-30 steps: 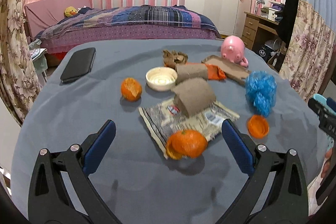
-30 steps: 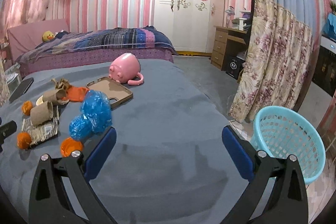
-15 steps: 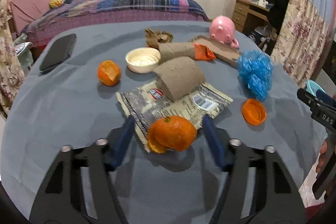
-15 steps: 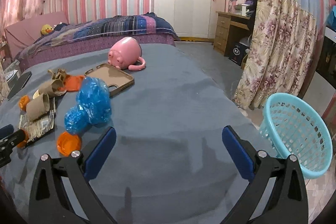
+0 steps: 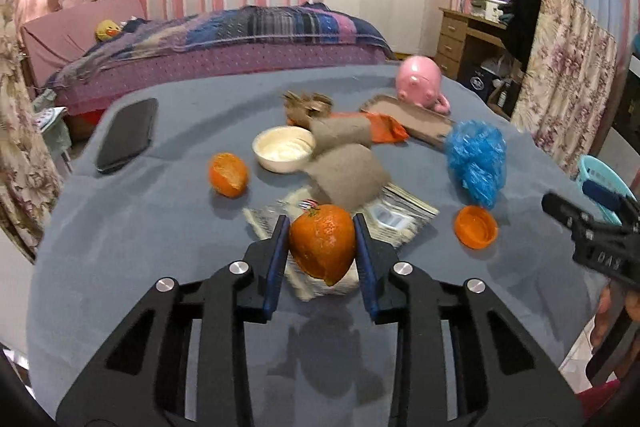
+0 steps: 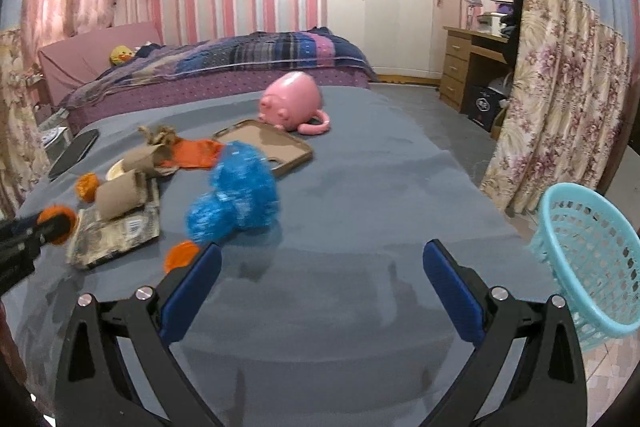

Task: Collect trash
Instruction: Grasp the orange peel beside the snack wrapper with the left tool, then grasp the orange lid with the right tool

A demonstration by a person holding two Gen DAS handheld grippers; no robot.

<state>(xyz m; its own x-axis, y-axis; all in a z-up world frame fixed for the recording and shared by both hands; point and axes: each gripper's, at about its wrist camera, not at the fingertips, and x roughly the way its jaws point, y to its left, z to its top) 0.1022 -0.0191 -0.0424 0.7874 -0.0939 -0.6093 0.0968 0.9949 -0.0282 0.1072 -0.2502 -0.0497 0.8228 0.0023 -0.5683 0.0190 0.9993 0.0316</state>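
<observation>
Jaws of the left gripper (image 5: 322, 243) are clamped on the peel (image 5: 322, 245), an orange rind held just above the wrapper (image 5: 394, 221) on the grey table (image 5: 120, 227); its lower edge hangs below the pads, so only the upper part is pinched. Jaws of the right gripper (image 6: 320, 279) are spread wide with nothing between them, hovering over bare table near the blue mesh (image 6: 240, 199). A cardboard tube (image 5: 348, 175) lies just behind the peel on the wrapper, with a second peel (image 5: 228, 174), a small bowl (image 5: 283, 149) and an orange cap (image 5: 475, 227) around it. The basket (image 6: 592, 259) stands beside the table's right edge, well apart from the held peel. The soft, curved rind could be squeezed out or torn if carried fast, and it could be dropped short of the basket. The right gripper lies between peel and basket, so a collision could be caused on a direct carry.
</observation>
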